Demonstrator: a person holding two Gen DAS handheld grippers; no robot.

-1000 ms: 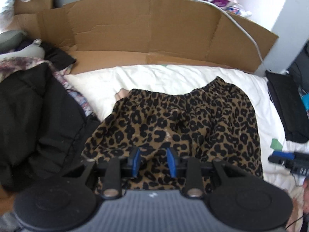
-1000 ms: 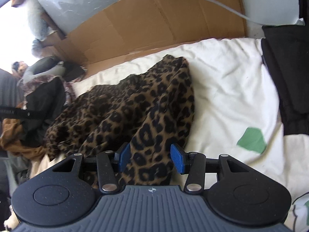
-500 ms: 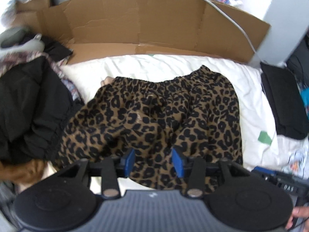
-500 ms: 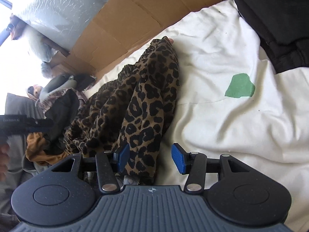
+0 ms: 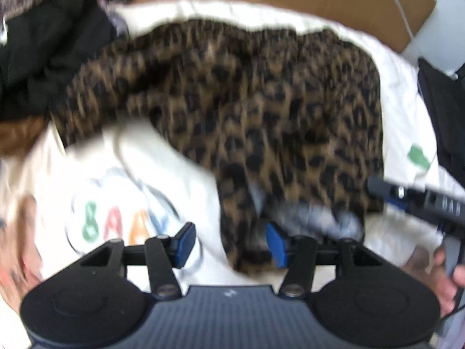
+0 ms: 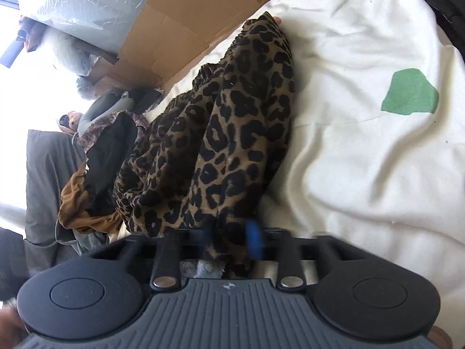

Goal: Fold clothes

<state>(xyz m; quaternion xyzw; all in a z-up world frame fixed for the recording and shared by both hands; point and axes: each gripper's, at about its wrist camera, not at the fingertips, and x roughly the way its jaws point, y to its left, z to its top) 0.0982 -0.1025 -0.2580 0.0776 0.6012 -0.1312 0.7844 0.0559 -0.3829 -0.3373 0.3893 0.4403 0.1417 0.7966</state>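
Rumpled leopard-print skirt on white bedding, hem in clenched right gripper; left gripper released

I'm working in what looks like a lived-in bedroom at home: a soft white bedcover with printed colour patches serves as my surface, flattened cardboard is propped along its far edge, and a heap of dark clothes sits piled at one side, with a leopard-print garment spread across the bedcover.
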